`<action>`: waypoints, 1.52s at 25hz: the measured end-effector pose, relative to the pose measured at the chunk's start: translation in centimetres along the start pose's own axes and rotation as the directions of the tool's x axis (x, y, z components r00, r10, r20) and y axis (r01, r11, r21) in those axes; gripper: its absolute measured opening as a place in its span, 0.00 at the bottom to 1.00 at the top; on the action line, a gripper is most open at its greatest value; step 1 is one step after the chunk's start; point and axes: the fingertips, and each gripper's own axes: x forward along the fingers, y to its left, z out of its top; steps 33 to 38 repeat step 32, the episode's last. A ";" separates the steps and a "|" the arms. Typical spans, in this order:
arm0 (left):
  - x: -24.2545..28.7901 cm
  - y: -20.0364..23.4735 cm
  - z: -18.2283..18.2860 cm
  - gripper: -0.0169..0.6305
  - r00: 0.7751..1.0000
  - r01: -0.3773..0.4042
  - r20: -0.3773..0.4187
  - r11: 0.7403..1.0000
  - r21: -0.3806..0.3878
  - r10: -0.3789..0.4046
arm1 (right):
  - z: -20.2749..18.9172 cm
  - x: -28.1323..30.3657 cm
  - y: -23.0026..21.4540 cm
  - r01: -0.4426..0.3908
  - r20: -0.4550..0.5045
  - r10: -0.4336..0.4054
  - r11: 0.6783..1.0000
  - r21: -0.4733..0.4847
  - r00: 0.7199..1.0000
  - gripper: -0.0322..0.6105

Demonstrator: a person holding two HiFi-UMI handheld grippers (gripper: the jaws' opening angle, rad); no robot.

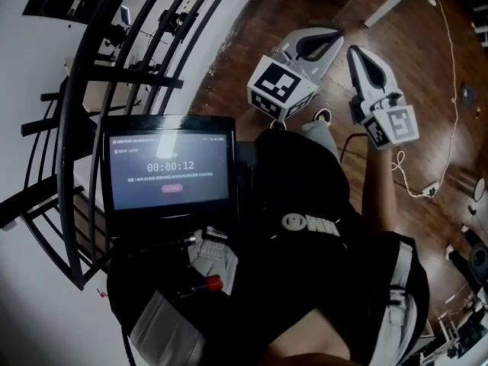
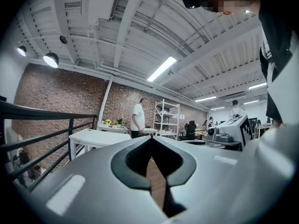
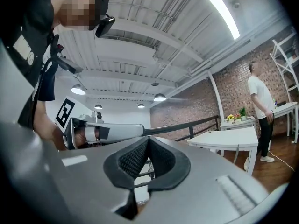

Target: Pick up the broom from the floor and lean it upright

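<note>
No broom shows in any view. In the head view both grippers are held up side by side over the wooden floor [image 1: 252, 21]. My left gripper [image 1: 336, 33] is shut with nothing in it, its marker cube toward me. My right gripper [image 1: 354, 50] stands just right of it, also shut and empty. The left gripper view looks level across the room past touching jaw tips [image 2: 150, 138], with the right gripper [image 2: 229, 132] at its right. In the right gripper view the ribbed pads [image 3: 133, 158] meet, and the left gripper [image 3: 105, 130] lies to the left.
A black metal railing [image 1: 114, 44] runs along the left. A lit screen [image 1: 169, 170] hangs at the person's chest. A white cable [image 1: 450, 113] trails over the floor at right. A white table [image 2: 93, 138], shelves [image 2: 167, 118] and a standing person [image 3: 260, 111] are farther off.
</note>
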 end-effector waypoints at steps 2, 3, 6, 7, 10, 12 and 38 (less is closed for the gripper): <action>0.1 -0.1 -0.1 0.05 1.000 0.005 -0.001 1.000 0.005 -0.005 | 0.1 0.1 -0.1 0.004 0.004 -0.004 1.000 0.003 1.000 0.05; 0.1 -0.2 -0.1 0.05 1.000 0.007 -0.001 1.000 0.004 -0.007 | 0.2 0.2 -0.1 0.006 0.006 -0.006 1.000 -0.001 1.000 0.05; 0.2 -0.4 -0.2 0.05 1.000 0.014 -0.001 1.000 -0.002 -0.014 | 0.6 0.6 0.0 0.012 0.011 -0.012 1.000 -0.028 1.000 0.05; 0.2 -0.4 -0.3 0.05 1.000 0.016 0.000 1.000 -0.002 -0.016 | 0.7 0.7 0.0 0.019 0.013 -0.018 0.999 -0.032 1.000 0.05; 0.2 -0.4 -0.2 0.05 1.000 0.021 0.004 1.000 -0.009 -0.021 | 1.1 0.7 -0.1 0.031 0.025 -0.031 0.999 -0.018 0.999 0.05; 0.2 -0.5 -0.2 0.05 1.000 0.022 0.007 1.000 -0.016 -0.022 | 1.1 0.5 -0.2 0.034 0.025 -0.034 0.999 -0.014 0.999 0.05; 0.1 -0.7 0.3 0.05 0.999 0.047 0.012 0.999 -0.023 -0.046 | 0.0 -0.2 -0.7 0.069 0.024 -0.069 0.998 -0.003 0.997 0.05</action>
